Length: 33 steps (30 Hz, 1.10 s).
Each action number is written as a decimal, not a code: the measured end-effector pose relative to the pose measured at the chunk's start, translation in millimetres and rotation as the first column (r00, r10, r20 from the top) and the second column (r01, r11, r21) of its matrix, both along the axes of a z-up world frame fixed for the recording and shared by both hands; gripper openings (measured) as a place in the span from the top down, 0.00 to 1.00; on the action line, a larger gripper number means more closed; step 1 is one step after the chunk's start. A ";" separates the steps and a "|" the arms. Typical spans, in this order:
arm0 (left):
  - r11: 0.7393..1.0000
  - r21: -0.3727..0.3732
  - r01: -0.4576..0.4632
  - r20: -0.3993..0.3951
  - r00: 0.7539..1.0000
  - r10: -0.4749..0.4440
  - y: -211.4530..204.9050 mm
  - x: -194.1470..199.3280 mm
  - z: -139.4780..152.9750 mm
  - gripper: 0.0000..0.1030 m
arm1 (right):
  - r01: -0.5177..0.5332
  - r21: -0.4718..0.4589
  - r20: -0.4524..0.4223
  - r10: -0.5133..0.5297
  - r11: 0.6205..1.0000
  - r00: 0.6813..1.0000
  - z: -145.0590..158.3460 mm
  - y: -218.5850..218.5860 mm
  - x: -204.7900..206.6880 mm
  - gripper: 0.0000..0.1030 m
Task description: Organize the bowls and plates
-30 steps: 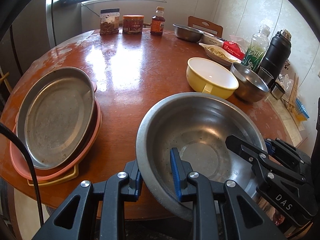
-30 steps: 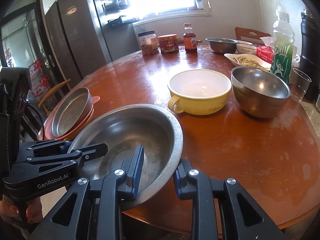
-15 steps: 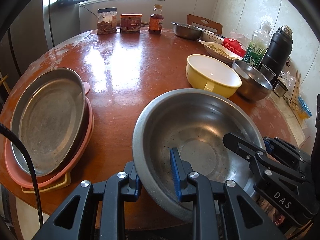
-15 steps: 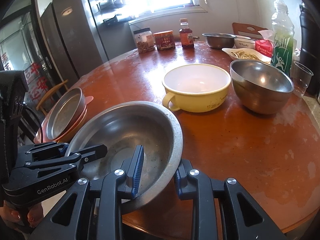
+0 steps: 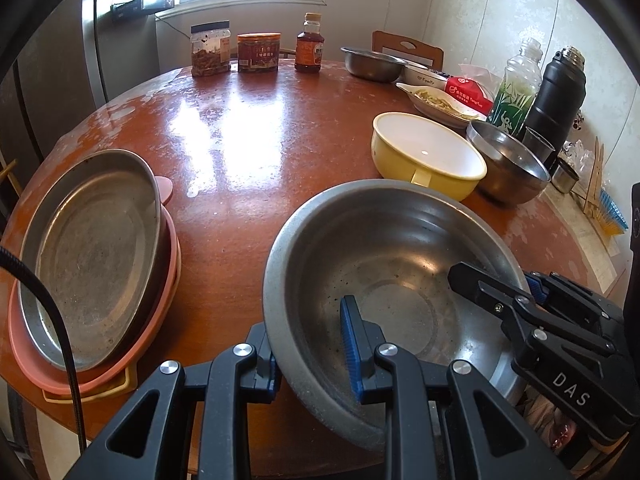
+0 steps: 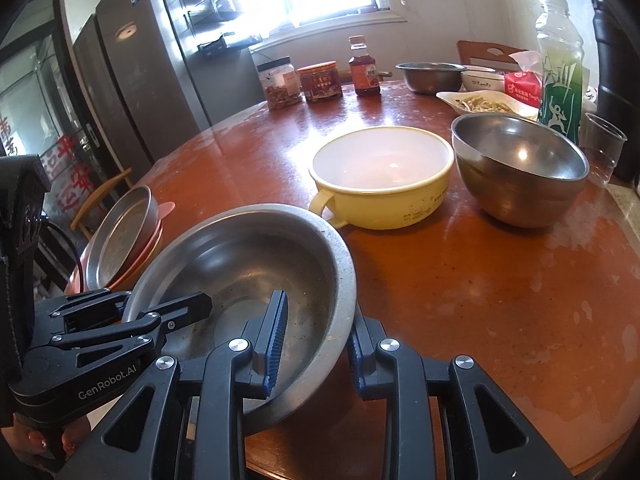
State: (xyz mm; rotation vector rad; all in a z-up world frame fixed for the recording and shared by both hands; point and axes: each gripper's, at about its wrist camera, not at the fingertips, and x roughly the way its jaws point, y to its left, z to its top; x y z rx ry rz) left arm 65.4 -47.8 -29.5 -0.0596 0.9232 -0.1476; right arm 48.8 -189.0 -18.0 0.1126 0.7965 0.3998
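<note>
A large steel bowl [image 5: 384, 264] [image 6: 248, 264] is held above the near edge of the round wooden table [image 5: 248, 128]. My left gripper [image 5: 312, 344] is shut on its near left rim, one finger inside and one outside. My right gripper [image 6: 316, 344] is shut on its right rim in the same way. A steel plate [image 5: 92, 252] lies on stacked pink and yellow plates at the left. A yellow bowl with a handle [image 5: 428, 156] [image 6: 380, 176] and a smaller steel bowl [image 5: 508, 164] [image 6: 520, 164] stand beyond the held bowl.
At the far side stand two jars [image 5: 210, 50], a sauce bottle [image 5: 309, 42], another steel bowl [image 5: 372, 62], a dish of food [image 5: 436, 100], a green bottle [image 5: 516, 84], a black flask [image 5: 556, 88] and a plastic cup [image 6: 604, 148]. A fridge [image 6: 132, 64] stands left.
Both grippers have carried the large steel bowl a little forward and up, closer to the yellow bowl. Both grips stay the same.
</note>
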 end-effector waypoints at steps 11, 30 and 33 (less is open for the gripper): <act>1.000 0.014 -0.017 0.015 1.000 0.017 4.9 -3.5 3.0 0.72 | -0.031 0.012 -0.007 0.031 0.999 1.000 -0.8 5.7 -2.4 0.66; 0.997 0.060 -0.057 0.074 0.996 0.052 3.0 -16.9 24.1 0.62 | 0.020 0.056 0.036 -0.022 0.998 0.999 19.9 -10.7 -8.1 0.34; 0.996 0.064 -0.057 0.087 0.995 0.052 0.9 -21.0 29.9 0.61 | 0.029 0.061 0.048 -0.032 0.998 0.998 23.7 -15.3 -10.0 0.32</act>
